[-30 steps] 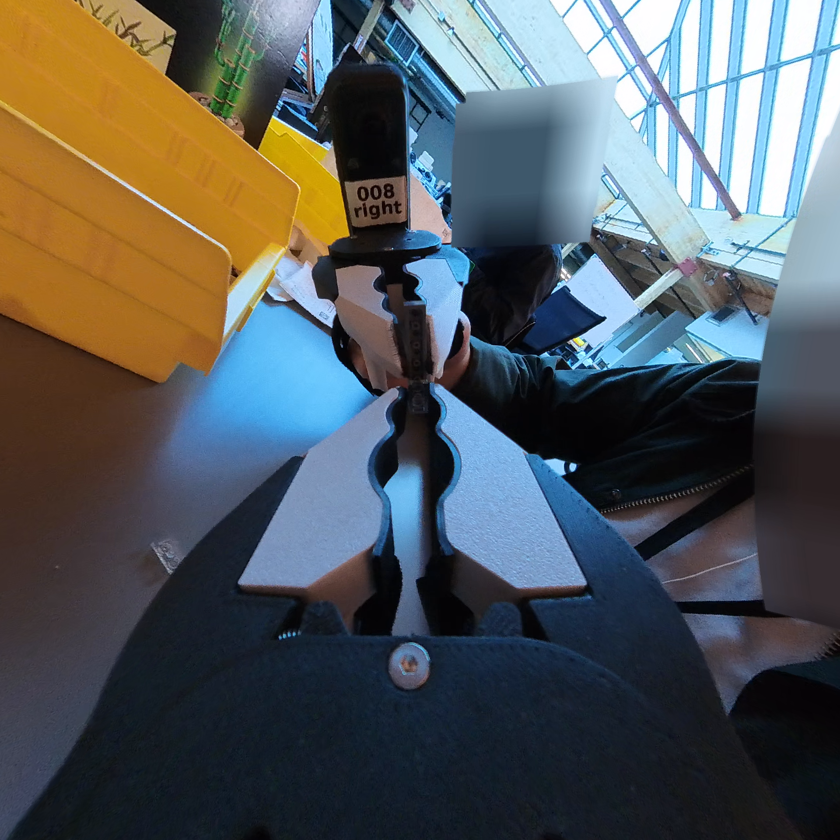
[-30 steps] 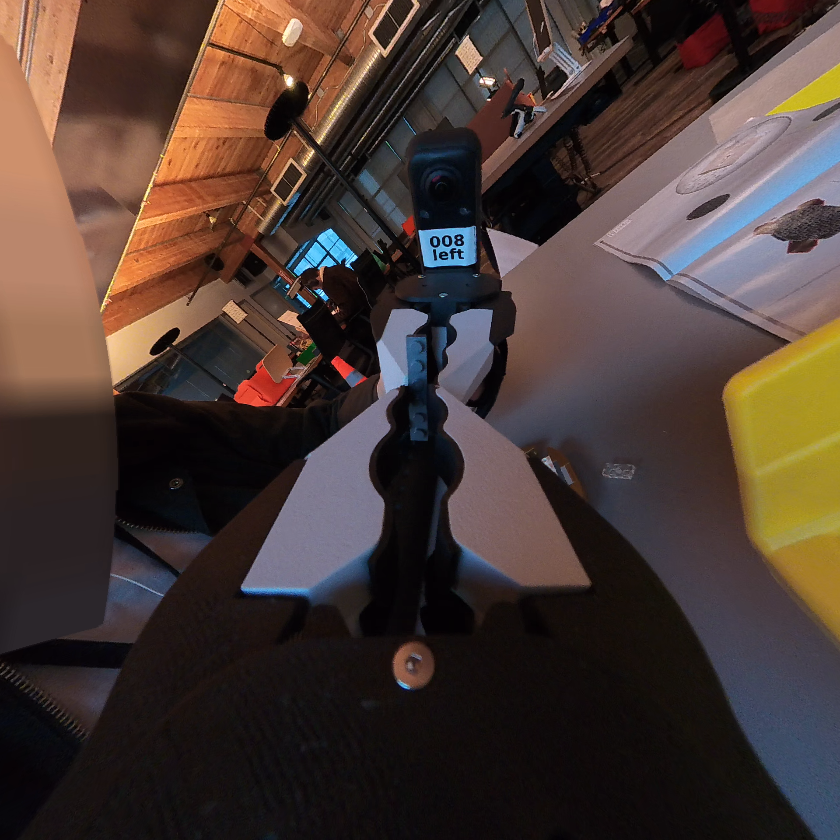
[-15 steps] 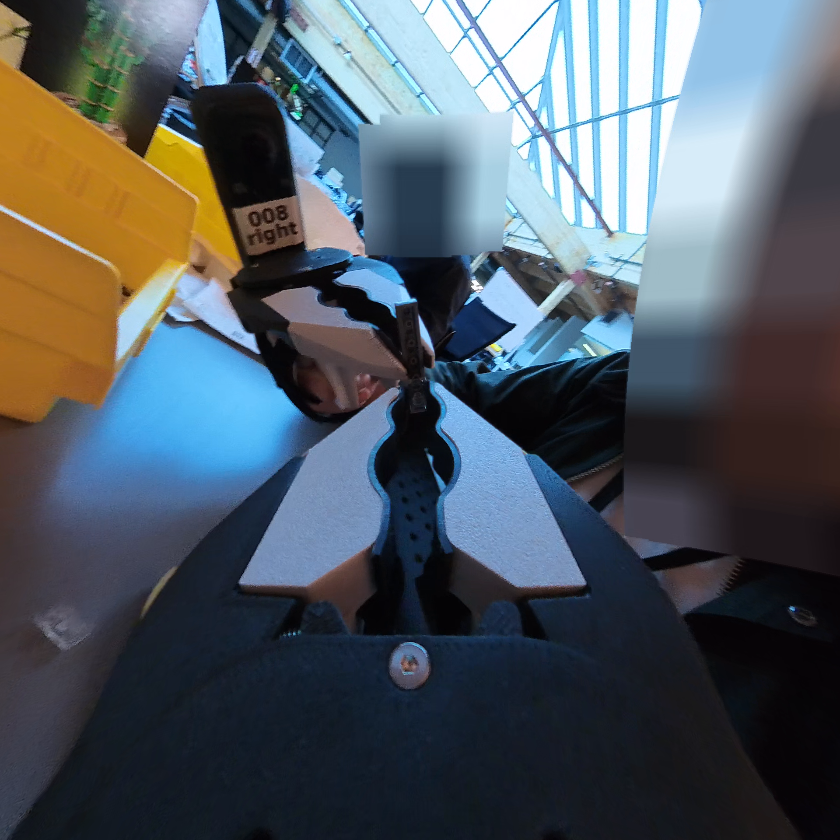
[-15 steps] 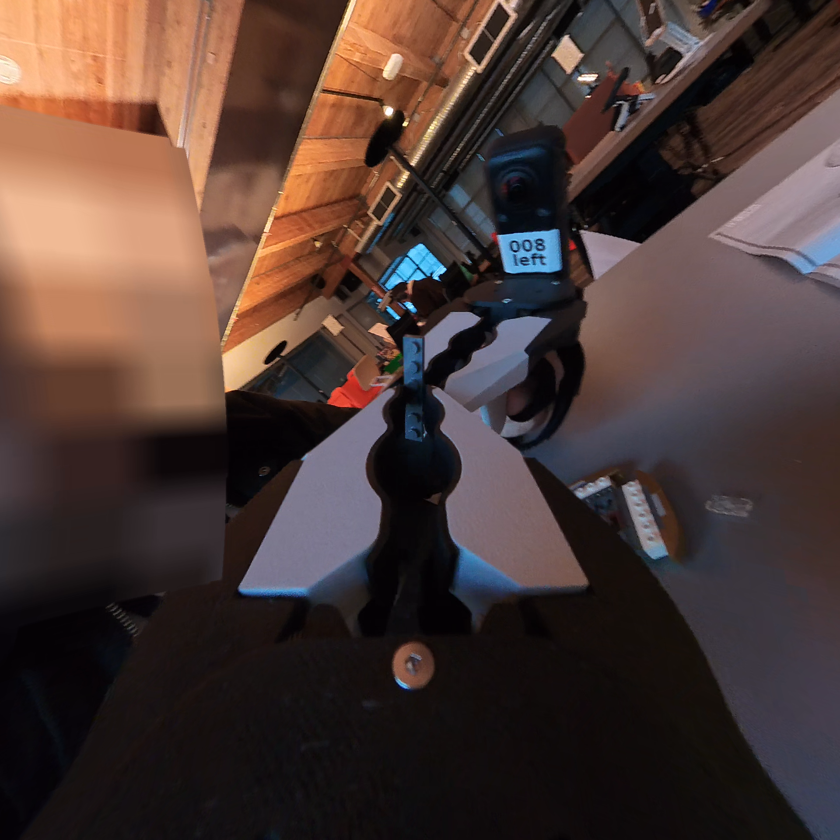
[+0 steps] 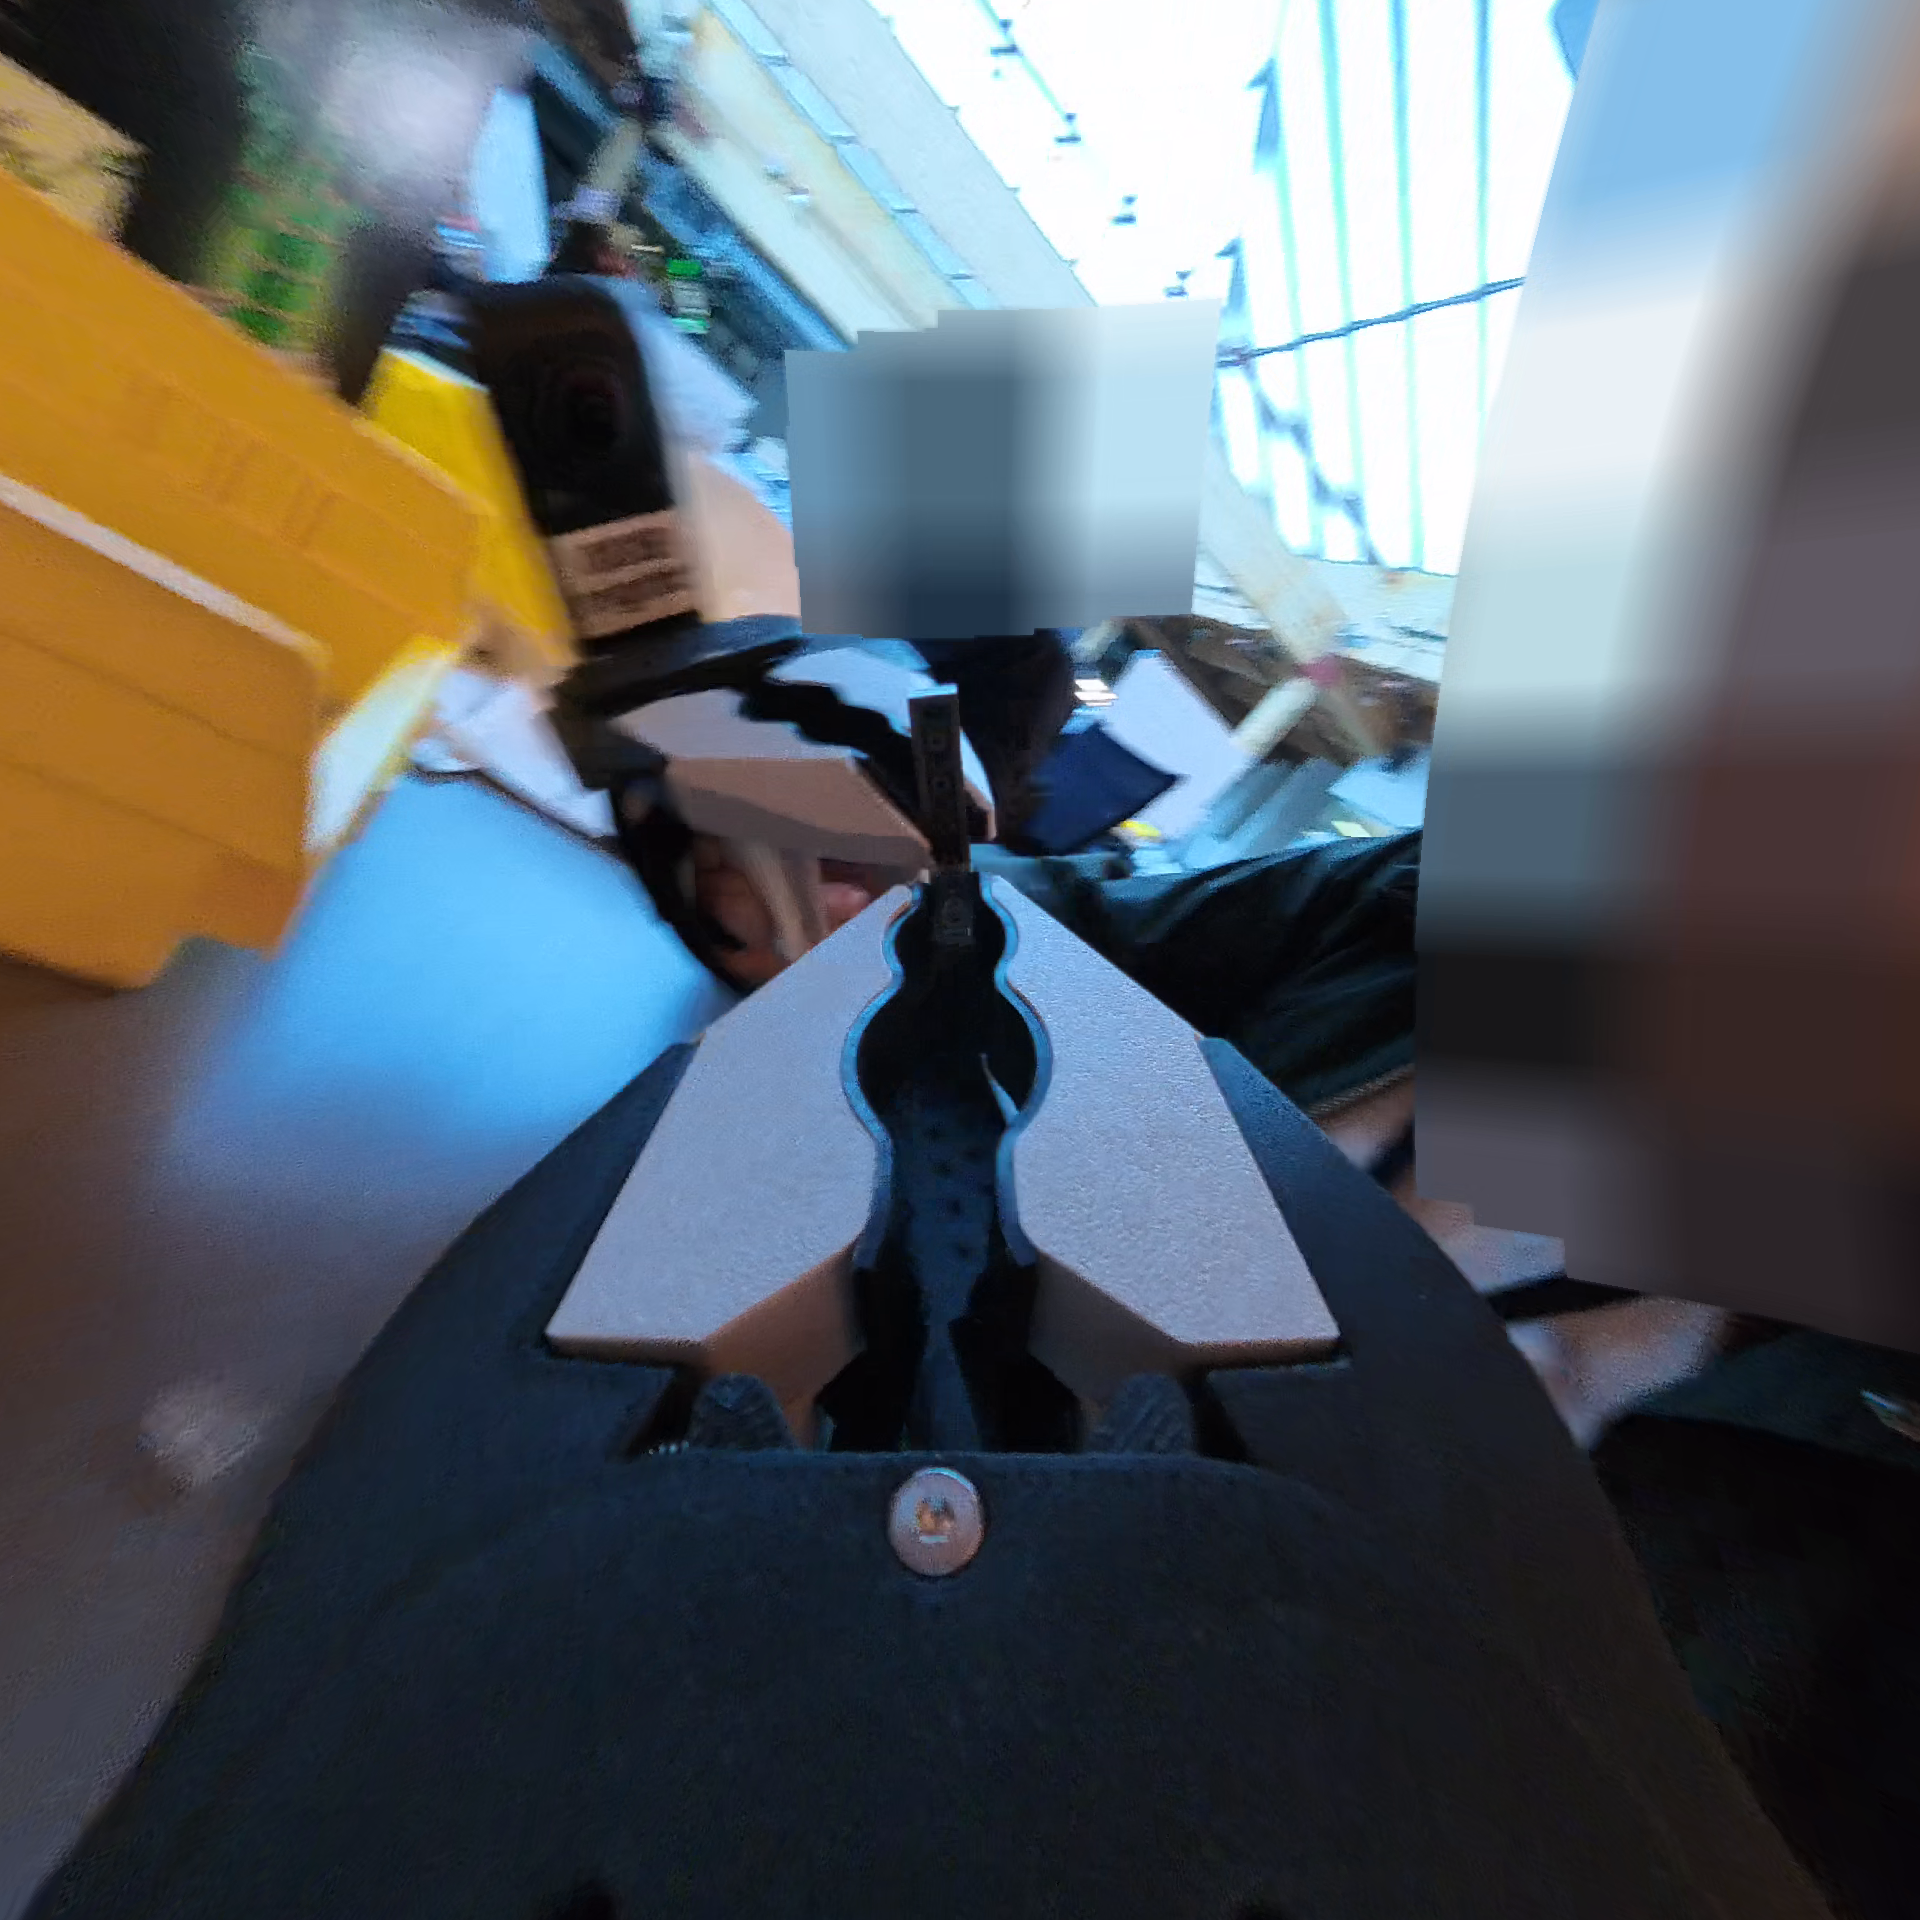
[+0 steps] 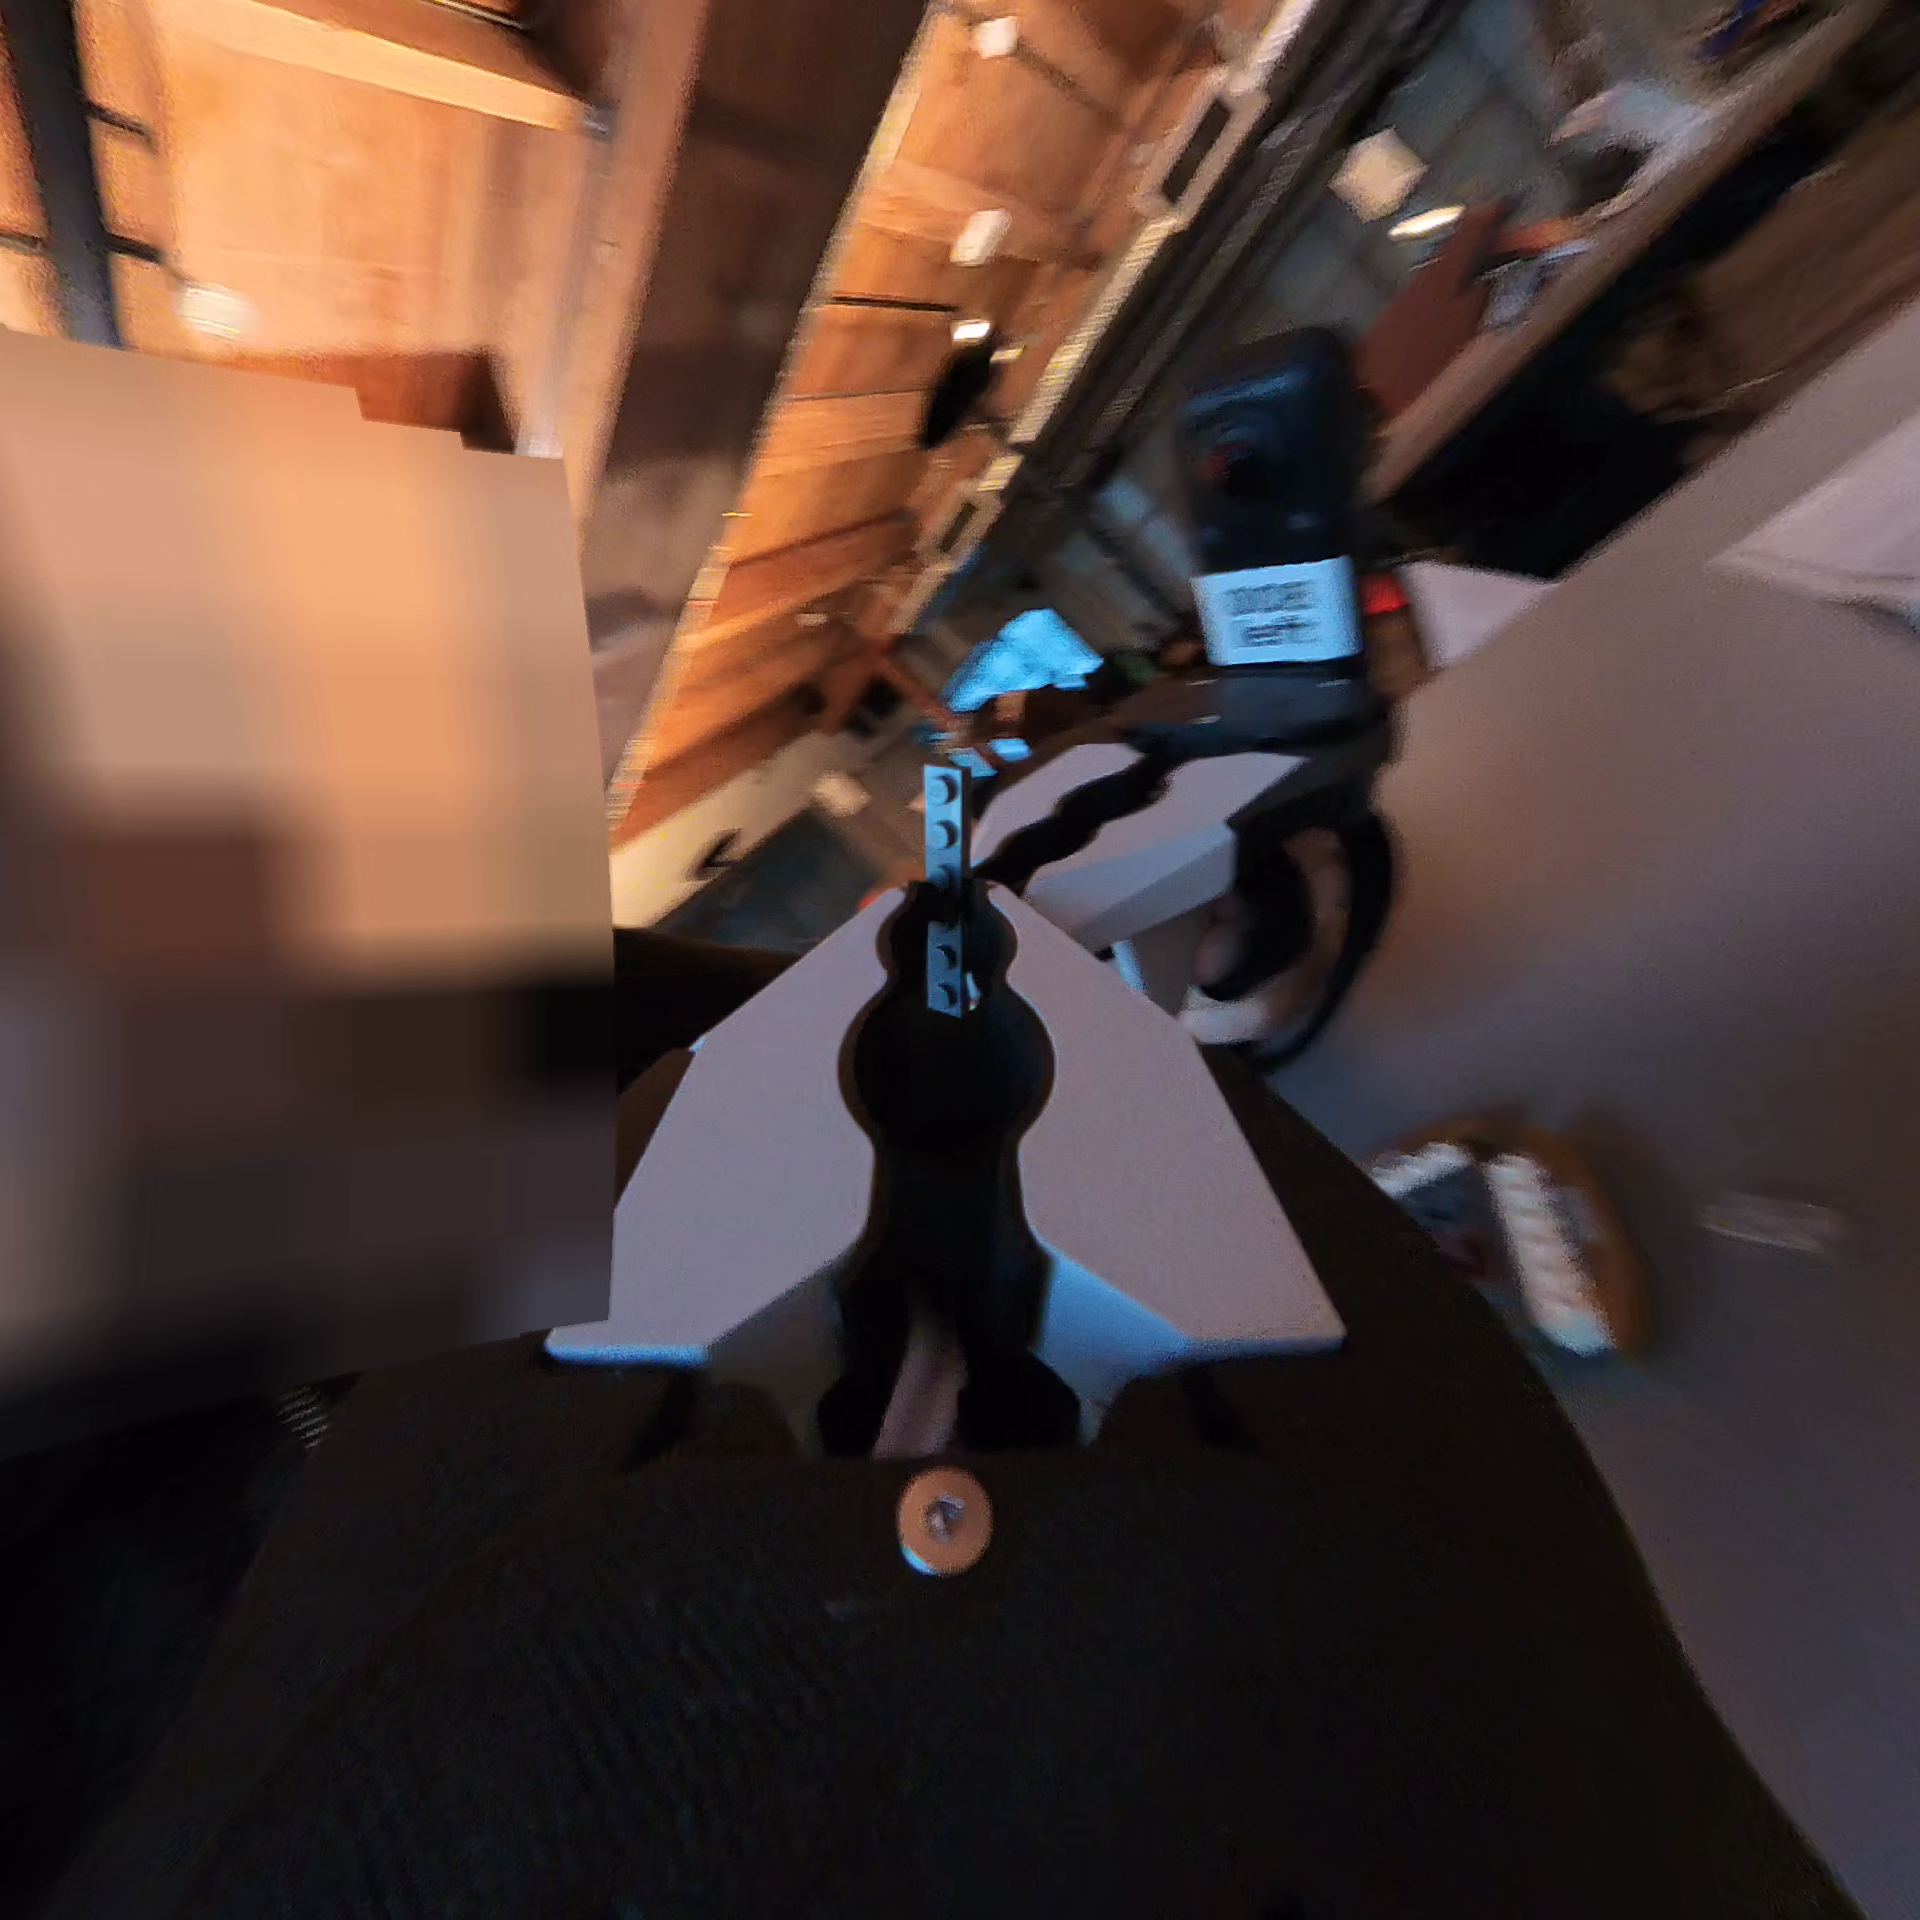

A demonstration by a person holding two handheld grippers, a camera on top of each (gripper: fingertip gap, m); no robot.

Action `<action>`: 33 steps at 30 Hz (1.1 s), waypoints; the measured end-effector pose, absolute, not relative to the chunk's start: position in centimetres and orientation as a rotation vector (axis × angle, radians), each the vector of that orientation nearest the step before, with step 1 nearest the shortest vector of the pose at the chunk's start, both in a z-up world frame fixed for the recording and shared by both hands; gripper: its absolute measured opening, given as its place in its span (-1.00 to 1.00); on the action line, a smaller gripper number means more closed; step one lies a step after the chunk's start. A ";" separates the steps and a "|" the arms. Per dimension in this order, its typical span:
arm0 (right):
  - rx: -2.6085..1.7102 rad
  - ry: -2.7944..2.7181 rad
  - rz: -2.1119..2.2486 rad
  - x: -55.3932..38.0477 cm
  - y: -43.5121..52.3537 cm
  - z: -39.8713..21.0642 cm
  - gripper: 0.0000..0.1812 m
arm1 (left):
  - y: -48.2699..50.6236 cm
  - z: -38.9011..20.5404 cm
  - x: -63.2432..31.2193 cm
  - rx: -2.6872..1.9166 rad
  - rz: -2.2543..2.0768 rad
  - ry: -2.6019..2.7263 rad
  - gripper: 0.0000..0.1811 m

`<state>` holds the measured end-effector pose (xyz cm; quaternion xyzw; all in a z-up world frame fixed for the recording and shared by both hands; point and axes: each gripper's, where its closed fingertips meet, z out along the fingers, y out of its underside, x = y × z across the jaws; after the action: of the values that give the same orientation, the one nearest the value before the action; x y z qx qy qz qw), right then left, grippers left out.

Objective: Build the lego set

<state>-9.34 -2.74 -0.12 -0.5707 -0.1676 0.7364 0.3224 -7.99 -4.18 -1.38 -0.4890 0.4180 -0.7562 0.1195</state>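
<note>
Both grippers, left (image 5: pixel 951 899) and right (image 6: pixel 948 904), have fingers closed on one grey plate (image 6: pixel 945 883), its long axis running between them above the bench (image 6: pixel 1662 935)

Yellow bins (image 5: pixel 156 644) crowd the left — bare table (image 6: pixel 1662 935) lies open past a small brick pile (image 6: pixel 1527 1236).

Both wrist views face each other closely over the table (image 6: pixel 1662 831), sharing the gray plate (image 6: pixel 945 894).
</note>
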 end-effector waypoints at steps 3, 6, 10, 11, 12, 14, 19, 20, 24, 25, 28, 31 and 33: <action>-1.675 -0.431 1.540 -8.6 -0.5 -2.8 -0.93 | -2.3 -4.1 -7.5 -1.607 -1.932 1.243 -0.94; -1.756 -0.420 1.422 -8.6 0.1 -3.9 -0.94 | -2.3 -5.2 -7.2 -1.654 -1.806 1.299 -0.94; -1.736 -0.395 1.548 -8.6 -0.3 -3.4 -0.95 | -2.7 -4.3 -7.4 -1.619 -1.880 1.275 -0.93; -1.710 -0.380 1.623 -8.6 -0.5 -2.9 -0.95 | -2.9 -3.8 -7.5 -1.598 -1.949 1.254 -0.94; -1.686 -0.368 1.686 -8.6 -0.7 -2.5 -0.95 | -3.1 -3.4 -7.6 -1.584 -2.003 1.241 -0.94; -1.642 -0.357 1.782 -8.7 -1.0 -2.0 -0.94 | -3.5 -2.8 -7.8 -1.551 -2.084 1.226 -0.94; -1.506 -0.368 1.945 -9.0 -2.1 -0.1 -0.94 | -4.4 -0.8 -8.4 -1.420 -2.280 1.186 -0.95; -1.462 -0.376 1.984 -9.0 -2.4 0.5 -0.94 | -4.6 -0.2 -8.7 -1.381 -2.340 1.167 -0.94; -1.428 -0.331 1.984 -8.2 -2.1 1.0 -0.94 | -4.6 -0.2 -8.8 -1.381 -2.362 1.164 -0.94; -1.460 -0.343 1.935 -8.1 -1.9 0.7 -0.94 | -4.5 -0.4 -8.6 -1.399 -2.336 1.169 -0.94; -1.623 -0.321 1.698 -7.5 -0.5 -1.1 -0.94 | -2.8 -2.7 -7.8 -1.568 -2.141 1.148 -0.95; -1.821 -0.316 1.400 -5.9 0.7 -3.7 -0.94 | -1.3 -4.0 -8.0 -1.651 -2.038 1.134 -0.94; -1.879 -0.308 1.312 -4.9 1.0 -4.3 -0.94 | -0.9 -3.9 -8.2 -1.658 -2.055 1.104 -0.94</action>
<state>-4.93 0.96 -4.29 -0.7437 -0.1218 0.5193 0.4031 -8.17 -0.88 -3.86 -0.5737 0.3819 -0.7111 0.1392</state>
